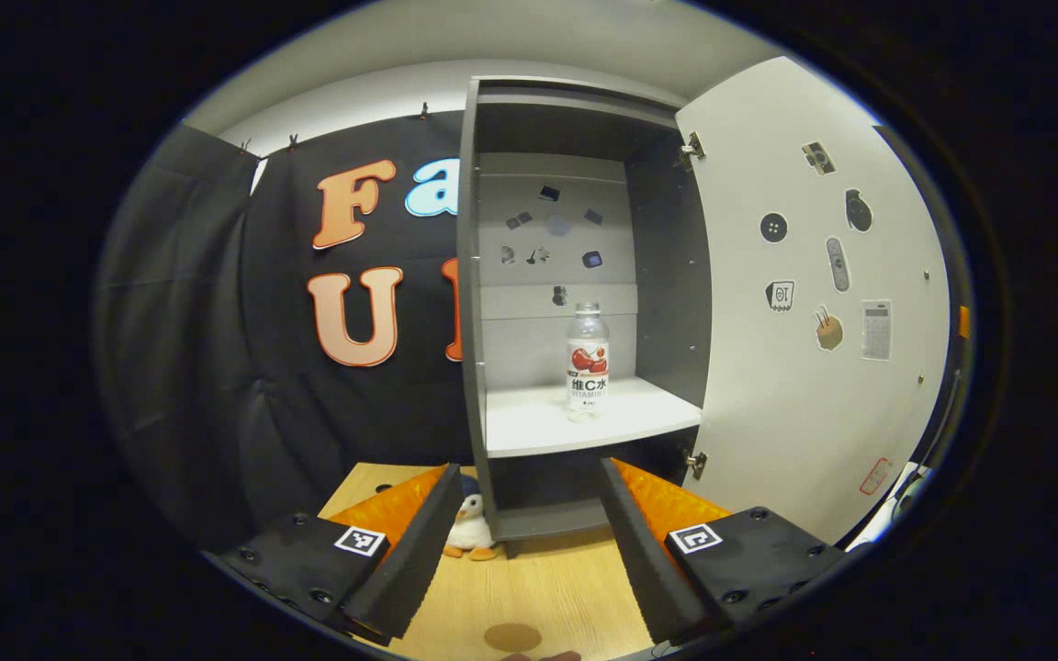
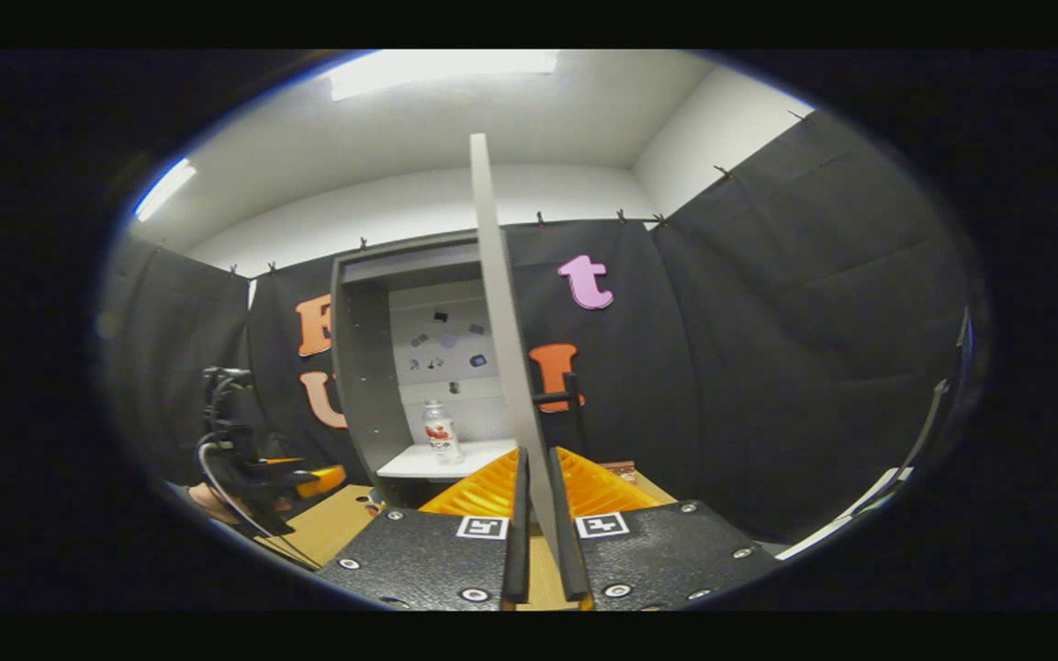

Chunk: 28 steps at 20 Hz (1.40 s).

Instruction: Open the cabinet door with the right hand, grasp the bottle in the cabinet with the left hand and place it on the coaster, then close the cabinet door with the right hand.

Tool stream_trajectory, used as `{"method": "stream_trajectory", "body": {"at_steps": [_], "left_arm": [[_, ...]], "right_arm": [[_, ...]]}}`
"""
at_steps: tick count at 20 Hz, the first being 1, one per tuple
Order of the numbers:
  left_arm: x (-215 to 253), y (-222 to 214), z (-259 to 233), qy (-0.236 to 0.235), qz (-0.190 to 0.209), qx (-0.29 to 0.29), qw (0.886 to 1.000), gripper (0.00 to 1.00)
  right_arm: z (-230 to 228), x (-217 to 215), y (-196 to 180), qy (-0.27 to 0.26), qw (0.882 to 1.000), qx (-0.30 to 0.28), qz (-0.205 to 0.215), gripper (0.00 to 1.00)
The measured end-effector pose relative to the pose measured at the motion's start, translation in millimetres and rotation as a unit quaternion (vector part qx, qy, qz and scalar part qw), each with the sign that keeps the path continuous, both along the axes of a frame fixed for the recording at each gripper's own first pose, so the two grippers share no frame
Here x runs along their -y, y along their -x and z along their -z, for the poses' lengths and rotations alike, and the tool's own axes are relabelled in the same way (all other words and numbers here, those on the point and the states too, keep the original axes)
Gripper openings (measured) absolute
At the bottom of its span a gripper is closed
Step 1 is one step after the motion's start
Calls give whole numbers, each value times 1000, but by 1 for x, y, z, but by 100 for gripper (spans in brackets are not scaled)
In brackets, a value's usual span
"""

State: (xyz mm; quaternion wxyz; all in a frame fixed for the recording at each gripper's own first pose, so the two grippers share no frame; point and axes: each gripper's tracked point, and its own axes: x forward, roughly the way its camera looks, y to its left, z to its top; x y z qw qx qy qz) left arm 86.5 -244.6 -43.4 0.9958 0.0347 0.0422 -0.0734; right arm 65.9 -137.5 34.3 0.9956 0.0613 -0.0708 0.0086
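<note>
**Door swung wide, bottle waiting on the shelf**

Black cloth is hanging behind the grey cabinet [image 1: 492,275], which is standing on the wooden tabletop [image 1: 538,588]. My left tongs [image 1: 515,542] are hovering apart and empty, pointing at the bottle [image 1: 588,363] that is standing upright on the white shelf [image 1: 529,427], well apart from them. My right tongs [image 2: 538,542] are sitting together on the edge of the cabinet door [image 2: 501,349], which I am seeing edge-on there; in the left gripper view its sticker-covered inner face is showing. A toy penguin [image 1: 472,528] is peeking out, half hidden behind my left finger. A round brown patch, perhaps the coaster [image 1: 512,636], is lying cut off at the bottom.
</note>
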Motion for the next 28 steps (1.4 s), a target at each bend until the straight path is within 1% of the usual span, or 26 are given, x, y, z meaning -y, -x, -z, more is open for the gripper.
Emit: {"method": "stream_trajectory", "body": {"at_steps": [1,2,3,4,5,6,7,8,9,10,11,12,13,16,17,18,21,23,25,26,28], "left_arm": [[9,-18,0,-3,6,1,1000,96],[16,-35,-2,-2,9,6,1000,95],[26,-52,-4,3,16,11,1000,96],[35,-68,-6,7,20,12,1000,96],[44,-86,-6,11,27,12,999,95],[54,-103,-9,15,36,15,999,95],[68,-120,-11,16,37,20,999,96],[73,-135,-13,16,40,26,999,96],[78,-149,-17,16,43,32,998,96],[81,-163,-18,16,44,36,998,97],[86,-175,-19,17,47,38,998,96],[90,-189,-17,18,50,36,998,97],[93,-202,-14,21,51,34,998,97],[100,-235,-10,24,53,30,998,96],[103,-245,-8,23,53,30,998,96],[106,-253,-5,23,55,27,998,97],[114,-276,3,22,58,18,998,97],[118,-283,3,21,62,20,998,97],[116,-285,3,14,57,22,998,96],[114,-279,-1,12,54,23,998,86],[111,-266,-10,19,54,35,998,86]], "right_arm": [[-4,-13,3,-5,1000,6,-13,25],[-8,-30,2,-10,999,15,-28,28],[-8,-41,-2,-11,999,19,-35,13],[-3,-48,-7,-5,999,18,-34,25],[4,-51,-14,2,1000,12,-29,31],[11,-55,-24,6,1000,4,-26,32],[14,-59,-33,4,1000,-3,-24,35],[20,-63,-42,-4,1000,-13,-23,46],[26,-66,-49,-12,999,-23,-23,43],[31,-70,-56,-16,999,-31,-23,47],[35,-71,-62,-18,999,-37,-18,48],[41,-72,-71,-23,999,-45,-15,55],[48,-76,-76,-25,998,-57,-17,51],[59,-79,-90,-26,996,-84,-10,52],[59,-79,-92,-26,996,-87,-8,47],[59,-79,-94,-25,996,-88,-5,52],[63,-77,-94,-27,995,-94,9,52],[66,-75,-96,-29,994,-100,15,52],[68,-70,-102,-22,994,-105,26,52],[67,-69,-105,-19,994,-104,27,53],[68,-72,-103,-23,994,-105,22,52]]}}
